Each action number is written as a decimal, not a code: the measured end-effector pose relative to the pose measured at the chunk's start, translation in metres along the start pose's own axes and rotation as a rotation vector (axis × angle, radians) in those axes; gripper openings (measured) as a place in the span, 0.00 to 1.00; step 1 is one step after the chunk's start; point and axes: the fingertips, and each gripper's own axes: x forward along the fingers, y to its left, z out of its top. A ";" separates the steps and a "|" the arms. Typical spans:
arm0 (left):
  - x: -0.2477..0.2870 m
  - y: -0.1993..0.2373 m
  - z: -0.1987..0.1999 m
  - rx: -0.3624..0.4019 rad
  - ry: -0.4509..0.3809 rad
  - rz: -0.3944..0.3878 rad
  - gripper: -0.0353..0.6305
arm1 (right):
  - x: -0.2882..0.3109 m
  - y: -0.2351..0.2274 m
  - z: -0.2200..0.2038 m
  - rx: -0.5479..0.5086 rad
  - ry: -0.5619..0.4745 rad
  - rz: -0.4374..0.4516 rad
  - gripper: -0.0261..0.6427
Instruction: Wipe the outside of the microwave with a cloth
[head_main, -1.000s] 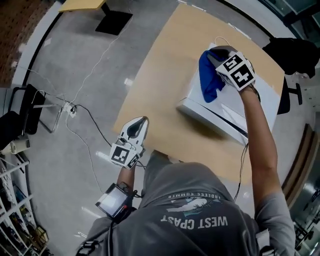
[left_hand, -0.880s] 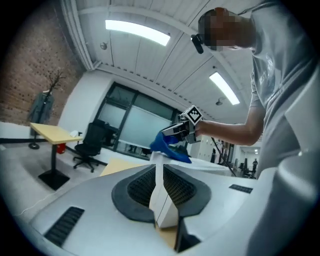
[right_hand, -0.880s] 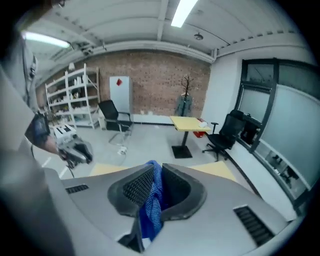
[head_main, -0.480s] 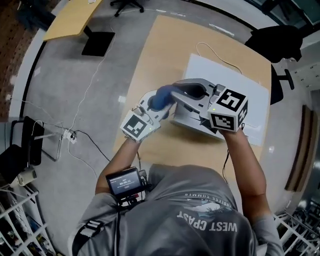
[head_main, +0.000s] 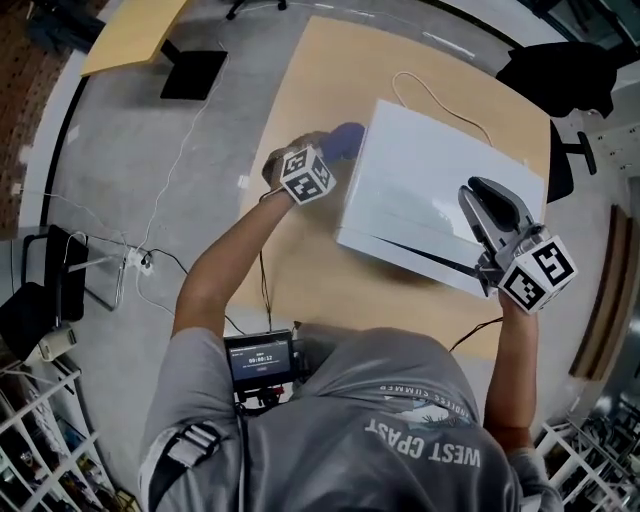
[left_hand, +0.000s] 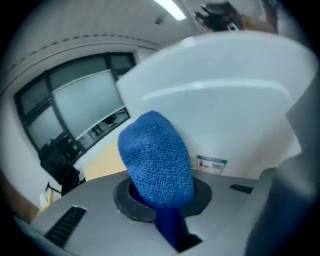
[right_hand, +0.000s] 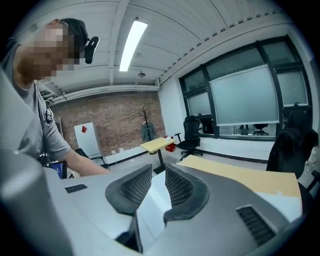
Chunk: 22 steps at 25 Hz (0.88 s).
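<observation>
Head view, largest first.

Floor (head_main: 150, 230): grey, with thin cables running across it at 9 o'clock.

Table (head_main: 300, 230): light wood, fills the centre and 12 o'clock.

Microwave (head_main: 430, 190): white box on the table, just to 1 o'clock of frame centre. The top face is up and bare. A white cord (head_main: 440, 95) loops on the table at its 12 o'clock.

Person: grey shirt (head_main: 400, 420) at 6 o'clock, one arm reaching to each side of the microwave.

Chair (head_main: 560, 70): black, at 2 o'clock, beyond the table edge.

Right gripper (head_main: 478, 195): over the microwave's 4 o'clock corner, pointing toward 11 o'clock. In the right gripper view the jaws are opening. The two pads stand apart with nothing between them, and only the white top shows through the gap.

Left gripper (left_hand: 162, 197): at the microwave's 10 o'clock corner, its marker cube (head_main: 307, 172) toward the table edge. The jaws are closing, pinched on the cloth.

Cloth (left_hand: 157, 157): blue, bunched into a rounded wad standing out of the left jaws. In the head view it sits at 1 o'clock of the cube, against the microwave's side wall near the top corner. Whether it presses on the wall cannot be told.

Label (left_hand: 211, 165): small sticker on that wall, at 3 o'clock of the cloth.
</observation>
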 end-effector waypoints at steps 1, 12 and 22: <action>0.005 -0.017 -0.005 0.107 0.044 -0.032 0.14 | -0.003 -0.003 -0.007 0.016 0.011 -0.002 0.17; -0.081 -0.181 -0.036 0.442 0.128 -0.194 0.14 | -0.019 -0.031 -0.023 0.068 -0.010 -0.044 0.17; 0.045 0.003 0.025 0.431 0.164 -0.029 0.14 | -0.020 -0.016 -0.030 0.072 0.014 -0.038 0.17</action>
